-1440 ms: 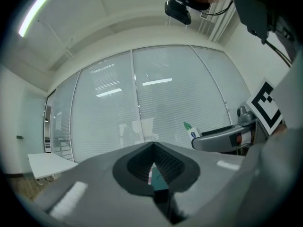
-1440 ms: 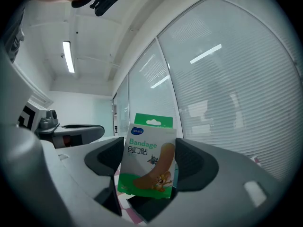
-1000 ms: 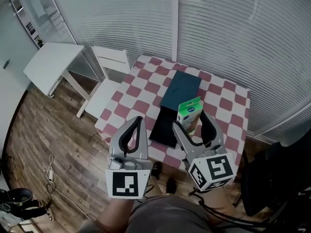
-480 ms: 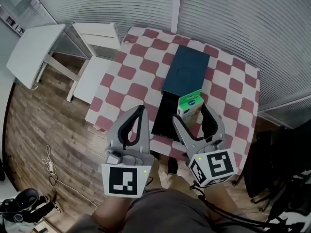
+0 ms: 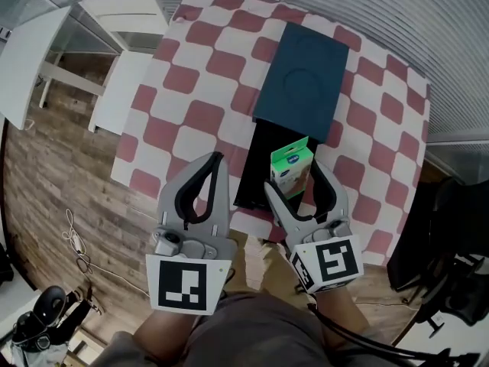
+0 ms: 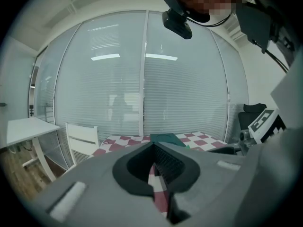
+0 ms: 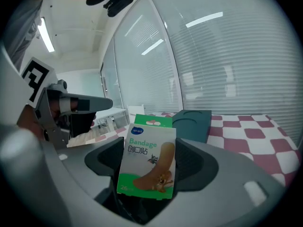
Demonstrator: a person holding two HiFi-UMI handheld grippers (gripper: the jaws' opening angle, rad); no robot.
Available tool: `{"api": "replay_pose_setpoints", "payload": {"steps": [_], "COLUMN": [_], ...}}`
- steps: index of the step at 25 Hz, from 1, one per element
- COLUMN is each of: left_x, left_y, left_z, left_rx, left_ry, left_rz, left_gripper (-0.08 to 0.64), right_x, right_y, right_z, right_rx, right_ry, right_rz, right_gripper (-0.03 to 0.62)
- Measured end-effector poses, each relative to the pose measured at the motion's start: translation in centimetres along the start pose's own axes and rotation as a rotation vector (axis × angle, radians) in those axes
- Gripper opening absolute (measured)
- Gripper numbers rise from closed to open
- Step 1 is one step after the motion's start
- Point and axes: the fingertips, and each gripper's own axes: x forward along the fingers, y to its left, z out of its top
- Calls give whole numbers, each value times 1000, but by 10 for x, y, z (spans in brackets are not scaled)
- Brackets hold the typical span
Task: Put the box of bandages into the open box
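The right gripper (image 5: pixel 293 178) clamps the upright bandage box (image 5: pixel 289 167) over the open box (image 5: pixel 255 176) at the checkered table's (image 5: pixel 200 82) near edge, covering much of its dark interior. The left gripper (image 5: pixel 215 161), jaws together, holds nothing.

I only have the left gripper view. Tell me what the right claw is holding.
Observer: The right claw is shut on the box of bandages, held upright with its printed front facing that claw's camera.
Operator: Report where it sits against the open box.
Observer: In the head view it overlaps the dark inside of the open box, not yet released.
Operator: Give me the lid.
Observer: The teal lid lies on the checkered table, against the open box's far edge.
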Motion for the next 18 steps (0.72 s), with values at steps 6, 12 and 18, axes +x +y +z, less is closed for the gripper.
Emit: {"api": "replay_pose_setpoints", "payload": {"steps": [6, 12, 18], "left_x": [19, 30, 37], "left_y": [15, 27, 27], "left_z": [-18, -31, -32], "left_rx": [-13, -37, -42], "left_ry": [26, 46, 49], "left_rz": [-2, -2, -15], "left_gripper": [0, 0, 0], "right_x": [22, 29, 32], "right_y": [4, 2, 2], "right_z": [-18, -23, -28], "right_rx": [41, 48, 8], "right_ry": [55, 111, 166], "right_rz": [-7, -65, -99], "right_gripper": [362, 362, 371]}}
